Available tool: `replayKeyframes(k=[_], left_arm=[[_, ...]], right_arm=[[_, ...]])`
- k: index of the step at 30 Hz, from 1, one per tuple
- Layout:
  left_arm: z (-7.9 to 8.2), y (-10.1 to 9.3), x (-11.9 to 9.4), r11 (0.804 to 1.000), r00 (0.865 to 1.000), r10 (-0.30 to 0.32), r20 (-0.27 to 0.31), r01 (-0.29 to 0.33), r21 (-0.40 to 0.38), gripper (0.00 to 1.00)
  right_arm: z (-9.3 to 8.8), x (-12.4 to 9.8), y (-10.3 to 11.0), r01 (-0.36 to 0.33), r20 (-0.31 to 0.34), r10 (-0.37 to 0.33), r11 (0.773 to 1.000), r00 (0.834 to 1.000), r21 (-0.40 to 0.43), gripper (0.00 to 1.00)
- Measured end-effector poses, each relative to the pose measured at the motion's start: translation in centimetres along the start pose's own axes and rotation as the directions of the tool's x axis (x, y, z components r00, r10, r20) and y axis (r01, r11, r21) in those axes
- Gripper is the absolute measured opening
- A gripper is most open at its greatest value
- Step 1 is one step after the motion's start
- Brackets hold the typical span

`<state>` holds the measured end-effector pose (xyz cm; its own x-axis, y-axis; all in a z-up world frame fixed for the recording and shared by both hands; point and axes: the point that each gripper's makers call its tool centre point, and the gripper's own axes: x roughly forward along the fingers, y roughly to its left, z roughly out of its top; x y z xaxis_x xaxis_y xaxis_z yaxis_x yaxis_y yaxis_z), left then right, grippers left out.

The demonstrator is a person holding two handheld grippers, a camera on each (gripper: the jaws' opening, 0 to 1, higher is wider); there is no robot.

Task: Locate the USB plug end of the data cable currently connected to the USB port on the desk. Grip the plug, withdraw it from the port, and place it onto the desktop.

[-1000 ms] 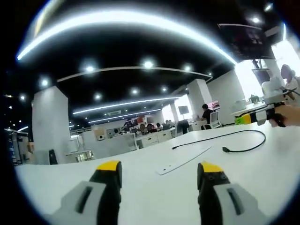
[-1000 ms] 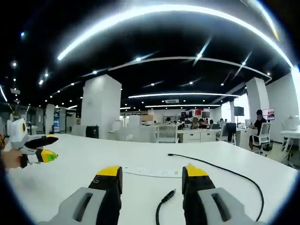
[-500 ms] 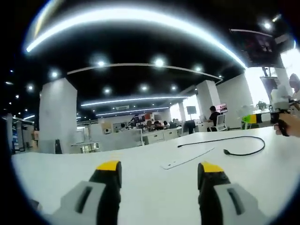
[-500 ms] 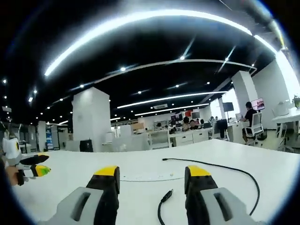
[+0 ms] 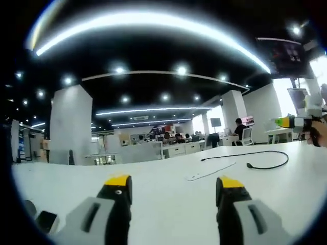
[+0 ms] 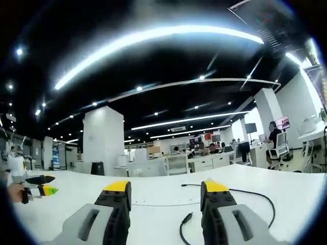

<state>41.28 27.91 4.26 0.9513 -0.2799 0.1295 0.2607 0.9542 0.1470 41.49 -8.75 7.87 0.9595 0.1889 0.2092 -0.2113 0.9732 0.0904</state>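
Observation:
A black data cable (image 5: 278,154) lies in a loop on the white desk (image 5: 168,204), right of centre in the left gripper view. One end rests near a flat white port strip (image 5: 209,171), the other plug (image 5: 249,165) lies loose on the desktop. My left gripper (image 5: 174,180) is open and empty, well short of the strip. In the right gripper view the cable (image 6: 269,203) curves to a loose plug (image 6: 187,218) just left of my right jaw; the strip (image 6: 158,203) lies beyond. My right gripper (image 6: 165,185) is open and empty.
A hand holds the right gripper (image 5: 291,121) at the far right of the left gripper view; the left gripper (image 6: 37,186) shows at the left edge of the right gripper view. A dark flat object (image 5: 47,220) lies at the desk's near left. Pillars, desks and seated people stand far behind.
Both cameras have shifted, so the desk sits lower and flatter in each view; the left one has turned leftward, bringing a dark object into view. Cable and strip have not moved. Both grippers stay open.

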Motion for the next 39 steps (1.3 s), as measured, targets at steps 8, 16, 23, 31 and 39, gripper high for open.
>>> replayKeyframes(k=[8, 16, 23, 31, 39], left_arm=[[1.3, 0.8, -3.8, 0.998, 0.999, 0.029, 0.033, -0.031, 0.048, 0.67], [2.1, 1.5, -8.1, 0.996, 0.993, 0.071, 0.093, -0.076, 0.055, 0.67], [0.9, 2.0, -10.7, 0.991, 0.992, 0.098, 0.081, -0.105, 0.082, 0.68], [-1.2, 3.1, -13.4, 0.99, 0.989, 0.14, 0.044, -0.14, 0.011, 0.68], [-2.8, 3.6, -14.5, 0.984, 0.984, 0.176, 0.017, -0.176, 0.009, 0.68]], right_arm=[[0.1, -2.7, -0.3, 0.031, 0.023, -0.031, 1.0, 0.999, -0.007, 0.54], [0.6, -6.2, -0.3, 0.044, 0.055, -0.045, 0.999, 0.997, 0.025, 0.55], [-0.3, -8.7, -0.5, 0.058, 0.044, -0.06, 0.997, 0.997, 0.05, 0.56], [-3.0, -11.3, -0.5, 0.079, -0.017, -0.078, 0.995, 0.997, 0.068, 0.56], [-4.0, -12.2, -0.4, 0.091, -0.037, -0.089, 0.993, 0.995, 0.078, 0.56]])
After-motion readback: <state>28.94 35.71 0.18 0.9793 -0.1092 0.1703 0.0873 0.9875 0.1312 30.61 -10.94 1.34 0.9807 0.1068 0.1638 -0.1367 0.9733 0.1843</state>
